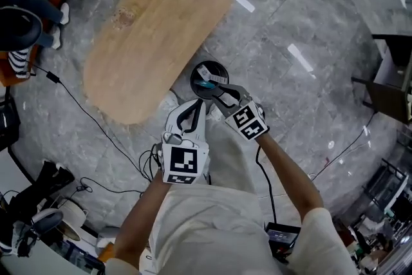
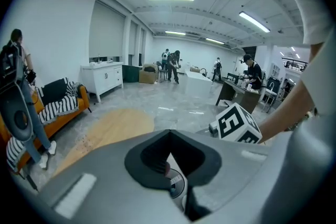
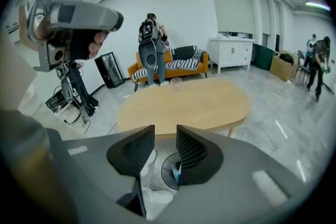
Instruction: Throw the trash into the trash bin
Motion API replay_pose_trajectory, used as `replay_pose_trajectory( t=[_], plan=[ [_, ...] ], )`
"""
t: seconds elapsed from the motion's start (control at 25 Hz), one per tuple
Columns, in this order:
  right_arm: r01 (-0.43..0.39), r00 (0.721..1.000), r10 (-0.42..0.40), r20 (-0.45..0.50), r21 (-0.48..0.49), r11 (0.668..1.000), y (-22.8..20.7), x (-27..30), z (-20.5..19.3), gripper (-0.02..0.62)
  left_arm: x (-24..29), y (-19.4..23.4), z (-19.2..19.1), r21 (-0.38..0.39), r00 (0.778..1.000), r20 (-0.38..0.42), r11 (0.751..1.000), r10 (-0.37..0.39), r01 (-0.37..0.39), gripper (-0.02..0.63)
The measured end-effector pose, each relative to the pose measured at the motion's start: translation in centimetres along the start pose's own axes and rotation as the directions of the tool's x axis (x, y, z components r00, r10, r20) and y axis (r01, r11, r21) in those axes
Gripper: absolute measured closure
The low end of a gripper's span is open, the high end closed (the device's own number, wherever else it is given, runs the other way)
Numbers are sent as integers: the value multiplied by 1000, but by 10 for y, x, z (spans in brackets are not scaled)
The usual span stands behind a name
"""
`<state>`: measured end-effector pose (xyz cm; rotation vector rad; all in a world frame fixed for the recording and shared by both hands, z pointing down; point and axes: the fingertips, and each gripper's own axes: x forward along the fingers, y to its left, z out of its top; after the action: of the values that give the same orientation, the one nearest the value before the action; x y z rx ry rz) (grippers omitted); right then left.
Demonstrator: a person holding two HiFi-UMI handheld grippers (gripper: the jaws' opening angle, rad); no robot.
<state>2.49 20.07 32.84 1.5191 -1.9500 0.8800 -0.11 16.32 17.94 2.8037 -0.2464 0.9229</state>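
Note:
The round black trash bin [image 1: 209, 79] stands on the grey floor by the end of the oval wooden table [image 1: 158, 29]. A blue and white piece of trash [image 1: 205, 82] lies inside it. Both grippers are held above the bin. My right gripper [image 1: 217, 98] hangs over the bin's near rim, jaws apart with nothing between them. In the right gripper view [image 3: 165, 131] the bin [image 3: 169, 171] shows below the pads. My left gripper [image 1: 197, 106] is just left of it, jaws closed together and empty. In the left gripper view [image 2: 168, 135] part of the bin [image 2: 177, 184] peeks under the tips.
An orange sofa [image 3: 168, 66] with striped cushions stands beyond the table [image 3: 184, 105], with a person [image 3: 152, 47] standing by it. Black cables [image 1: 96, 129] run over the floor. My white shoes [image 3: 152, 199] are next to the bin. Desks and people [image 2: 247, 84] are farther off.

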Motion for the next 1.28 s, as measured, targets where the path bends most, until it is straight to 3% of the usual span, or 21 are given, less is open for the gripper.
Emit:
replay_pose_trajectory(
  t=[0.32, 0.6, 0.72, 0.96, 1.28],
  plan=[
    [-24, 992, 26, 123, -16, 1000, -7, -49, 93, 445, -24, 6, 50, 6, 999, 38, 1000, 11, -11, 606],
    [-5, 967, 5, 257, 2, 1000, -9, -111, 165, 469, -49, 8, 96, -4, 996, 86, 1000, 4, -4, 606],
    [9, 947, -11, 320, 8, 1000, -2, -134, 193, 527, -56, 3, 109, 39, 995, 101, 999, -20, 16, 606],
    [14, 937, 21, 350, -98, 995, 36, -176, 226, 540, -81, -1, 140, 45, 985, 171, 999, -22, 14, 606],
    [-33, 901, 72, 427, -99, 995, 57, -233, 243, 571, -99, -26, 169, -11, 972, 231, 999, -44, 48, 606]
  ],
)
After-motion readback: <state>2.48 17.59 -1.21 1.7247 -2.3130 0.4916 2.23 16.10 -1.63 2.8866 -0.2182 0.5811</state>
